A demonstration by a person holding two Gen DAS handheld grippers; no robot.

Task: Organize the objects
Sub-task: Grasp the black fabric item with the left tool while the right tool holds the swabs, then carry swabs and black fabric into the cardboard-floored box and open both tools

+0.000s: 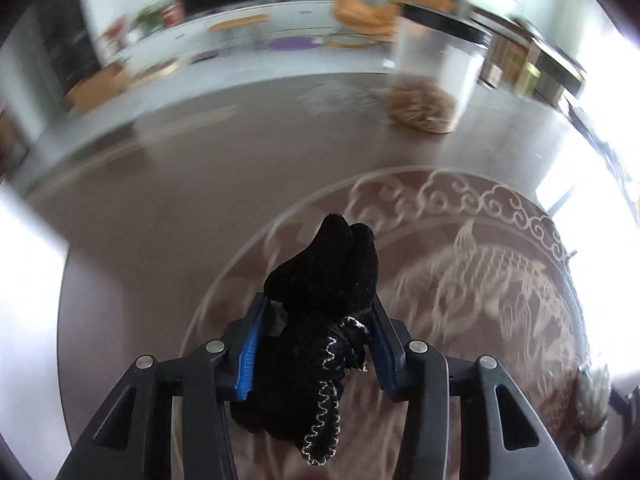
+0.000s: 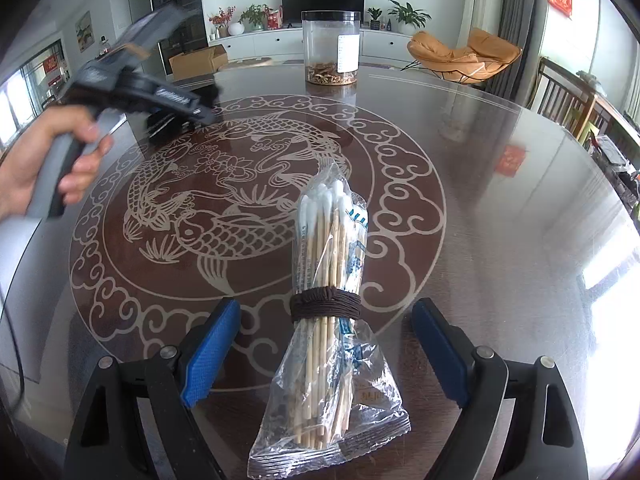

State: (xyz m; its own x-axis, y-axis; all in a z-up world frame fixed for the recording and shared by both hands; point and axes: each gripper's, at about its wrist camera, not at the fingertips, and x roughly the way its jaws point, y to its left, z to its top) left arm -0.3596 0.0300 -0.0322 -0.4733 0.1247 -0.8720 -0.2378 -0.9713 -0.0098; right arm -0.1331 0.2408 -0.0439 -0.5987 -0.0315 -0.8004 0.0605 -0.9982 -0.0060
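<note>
A black knit glove (image 1: 320,272) with silver stitching is clamped between the blue pads of my left gripper (image 1: 320,304), held above the round glass-topped table (image 1: 160,208). The right wrist view shows that gripper (image 2: 172,98) at the far left, in a person's hand (image 2: 48,152), with the dark glove (image 2: 160,126) under it. My right gripper (image 2: 326,306) stands open low over the table. A plastic bag of cotton swabs (image 2: 332,240), bound by a brown hair tie (image 2: 326,305), lies between its fingers, which do not touch it.
A clear plastic jar (image 2: 331,50) with brown bits in the bottom stands at the table's far side, blurred in the left wrist view as the jar (image 1: 432,76). The table (image 2: 500,200) bears an etched fish pattern. An orange chair (image 2: 460,54) and a white cabinet stand beyond.
</note>
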